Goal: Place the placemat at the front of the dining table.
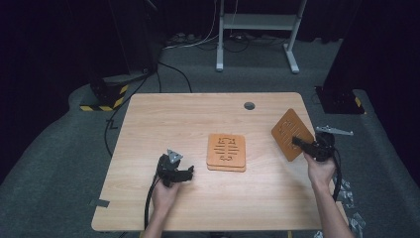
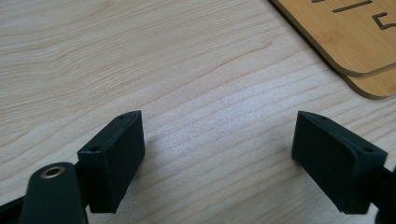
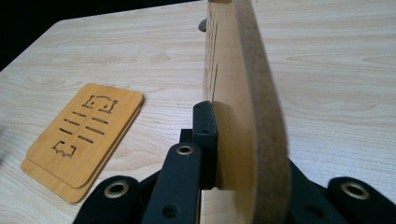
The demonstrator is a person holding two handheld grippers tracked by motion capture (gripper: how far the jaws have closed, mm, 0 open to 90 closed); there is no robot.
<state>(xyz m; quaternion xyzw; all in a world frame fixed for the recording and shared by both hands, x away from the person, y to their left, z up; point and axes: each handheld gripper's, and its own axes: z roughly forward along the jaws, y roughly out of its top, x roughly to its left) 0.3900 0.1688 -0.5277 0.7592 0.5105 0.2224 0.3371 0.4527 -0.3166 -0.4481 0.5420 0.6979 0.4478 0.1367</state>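
Wooden coaster [image 1: 291,134]: held on edge above the table's [image 1: 198,119] right side, slotted face leftward, long axis rising away; lower corner hidden by right gripper [image 1: 300,143], fingers clamped on it. Stack of two coasters [image 1: 226,152] mid-table. Left gripper [image 2: 219,154]: fingers open, empty.

The board [image 3: 243,116] clamped in my right gripper [image 3: 224,154] looks like smooth wood with a rough fibre edge. Below my matt black plastic jaws, the table [image 2: 163,60] shows pale, satin wood grain.
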